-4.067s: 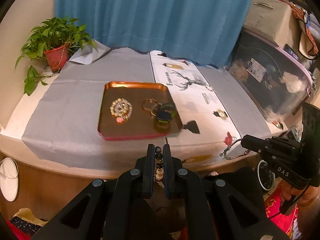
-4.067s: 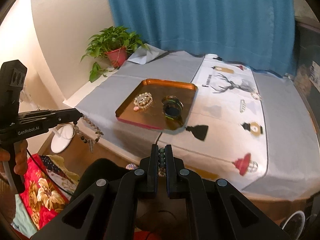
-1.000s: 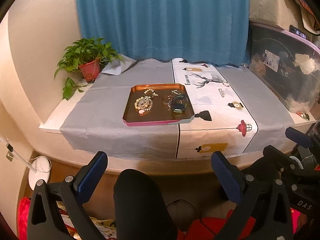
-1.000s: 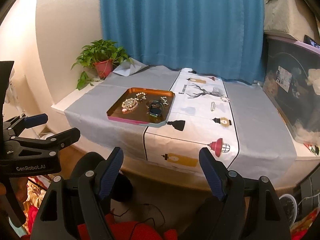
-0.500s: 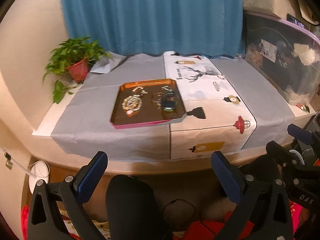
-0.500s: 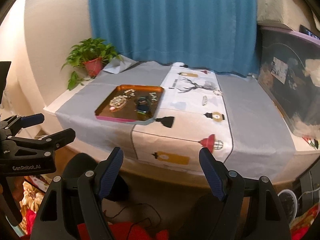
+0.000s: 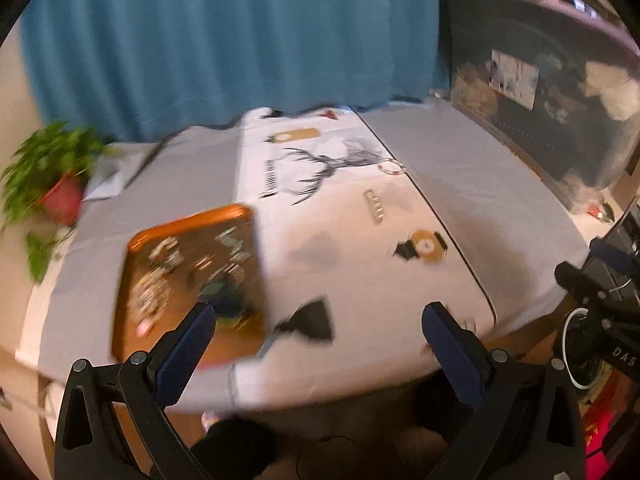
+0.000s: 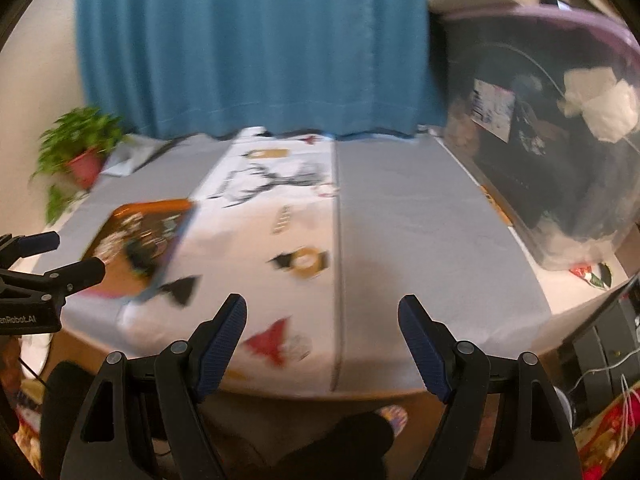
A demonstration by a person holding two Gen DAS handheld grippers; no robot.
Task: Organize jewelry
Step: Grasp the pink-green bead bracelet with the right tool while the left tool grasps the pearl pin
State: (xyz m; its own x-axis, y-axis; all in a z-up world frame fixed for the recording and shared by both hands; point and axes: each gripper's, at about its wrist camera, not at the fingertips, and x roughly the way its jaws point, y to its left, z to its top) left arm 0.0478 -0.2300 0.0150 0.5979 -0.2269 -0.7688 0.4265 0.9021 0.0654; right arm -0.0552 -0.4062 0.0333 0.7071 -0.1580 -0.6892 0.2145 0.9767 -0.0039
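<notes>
"DAS" on right gripper [image 7: 608, 280]; "enRobot.AI" on left gripper [image 8: 44, 256]

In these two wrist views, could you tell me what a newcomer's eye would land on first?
Probably the orange tray of jewelry on the left of the table, on the grey cloth beside the white printed runner. Behind the table hangs a big blue curtain, with a potted plant at the far left corner. Both grippers, left and right, stand open and empty at the near edge.

orange tray [image 7: 192, 222], teal curtain [image 7: 224, 40], grey cloth [image 7: 480, 184], red pot [image 7: 62, 200]
</notes>
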